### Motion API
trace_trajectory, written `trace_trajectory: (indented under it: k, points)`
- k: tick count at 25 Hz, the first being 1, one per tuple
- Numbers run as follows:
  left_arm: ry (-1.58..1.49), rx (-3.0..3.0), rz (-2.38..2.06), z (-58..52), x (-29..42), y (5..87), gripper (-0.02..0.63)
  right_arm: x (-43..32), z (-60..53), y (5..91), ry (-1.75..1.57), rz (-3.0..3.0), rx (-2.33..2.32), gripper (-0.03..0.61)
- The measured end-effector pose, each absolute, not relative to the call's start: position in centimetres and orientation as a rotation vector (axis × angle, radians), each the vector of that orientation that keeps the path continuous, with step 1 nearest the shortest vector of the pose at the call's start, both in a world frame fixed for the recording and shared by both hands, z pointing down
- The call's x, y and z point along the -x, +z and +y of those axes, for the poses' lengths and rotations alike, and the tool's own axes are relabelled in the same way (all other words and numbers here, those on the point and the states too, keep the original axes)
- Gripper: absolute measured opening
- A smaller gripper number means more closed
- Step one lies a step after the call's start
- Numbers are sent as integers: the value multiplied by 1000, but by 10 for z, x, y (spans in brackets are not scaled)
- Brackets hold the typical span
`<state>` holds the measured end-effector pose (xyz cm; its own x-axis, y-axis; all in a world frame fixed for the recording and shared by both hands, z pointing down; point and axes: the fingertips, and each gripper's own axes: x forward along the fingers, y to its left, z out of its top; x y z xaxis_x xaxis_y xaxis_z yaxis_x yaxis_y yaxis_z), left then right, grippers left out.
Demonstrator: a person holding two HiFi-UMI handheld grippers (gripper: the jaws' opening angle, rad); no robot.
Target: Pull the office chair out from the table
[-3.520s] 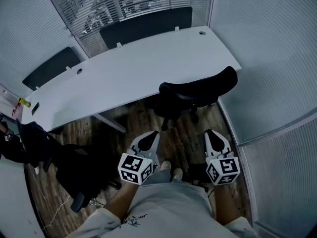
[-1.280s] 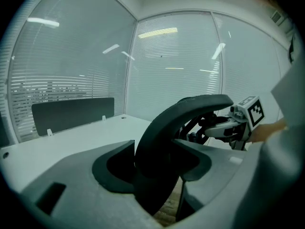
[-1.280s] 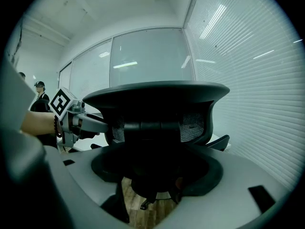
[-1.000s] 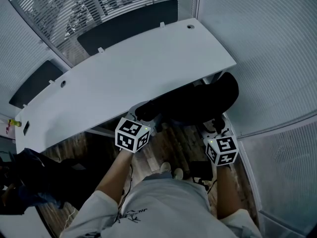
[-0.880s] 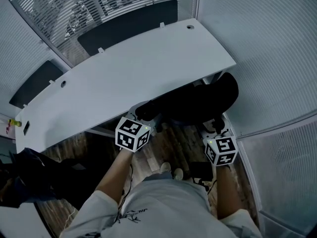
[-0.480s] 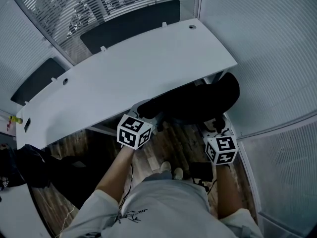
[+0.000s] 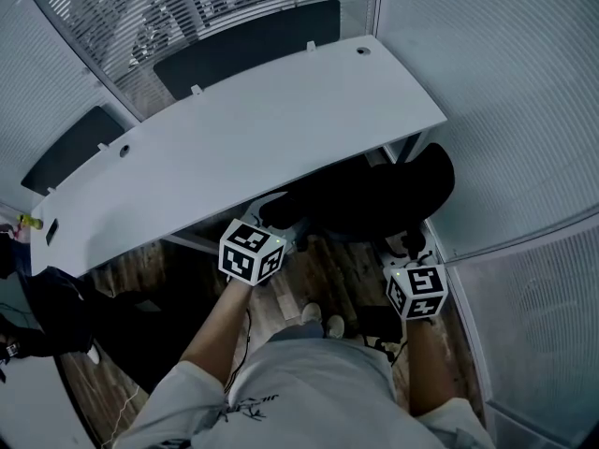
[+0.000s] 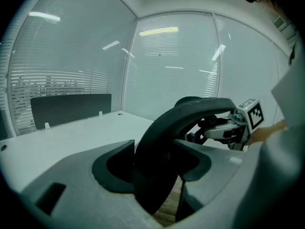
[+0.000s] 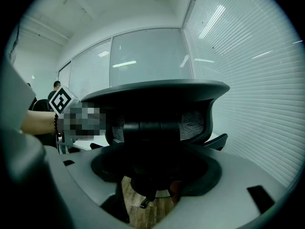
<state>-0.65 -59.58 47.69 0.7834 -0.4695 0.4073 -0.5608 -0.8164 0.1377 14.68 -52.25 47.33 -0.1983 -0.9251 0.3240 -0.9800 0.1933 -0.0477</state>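
The room is small. It has see-through walls (image 7: pixel 505 110) with thin blinds on them, and a brown wood floor (image 7: pixel 328 269). One long white table (image 7: pixel 234 148) with a curved edge runs across the room. Its top is bare. There are two small round holes in it, one near the right end (image 7: pixel 363 50) and one near the left end (image 7: pixel 124 151). Two dark flat panels stand along the far edge of the table, one long (image 7: pixel 248 40) and one shorter (image 7: pixel 70 148).

There is one black office chair (image 7: pixel 374 199). It is at the right end of the table, with its seat part way under the top and its back sticking out toward the person.

There are two claws. The left gripper (image 7: pixel 279 215) is at the left end of the chair's back, and its jaws pinch the curved black rim. The right gripper (image 7: pixel 409 243) is at the right side of the chair's back. Its jaws are wide, and the dark middle part of the back fills the gap between them, so it pinches the chair too.

Two shoes (image 7: pixel 323 321) show on the floor below.
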Motion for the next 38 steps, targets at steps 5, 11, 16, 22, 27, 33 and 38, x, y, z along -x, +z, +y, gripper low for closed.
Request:
trace_trajectory:
  k: [5, 11, 16, 22, 27, 33, 38]
  points:
    - [528, -2715, -783, -582, 4, 476, 239, -149, -507, 472, 363, -2236, -1839, 275]
    - [530, -2709, -777, -566, -1, 476, 239, -154, -490, 471, 365, -2238, -1849, 275]
    - [532, -2701, -784, -552, -5, 474, 239, -158, -479, 470, 366, -2243, -1841, 275]
    - [530, -2697, -788, -535, -7, 475, 239, -160, -462, 470, 365, -2248, -1831, 275]
    - [522, -2697, -799, -521, -9, 476, 239, -164, -449, 471, 355, -2259, -1827, 275]
    - [517, -2705, -796, -509, -13, 472, 239, -167, -438, 468, 348, -2267, -1822, 275]
    - [515, -2705, -796, -497, -13, 474, 239, -167, -425, 470, 350, -2267, -1831, 275]
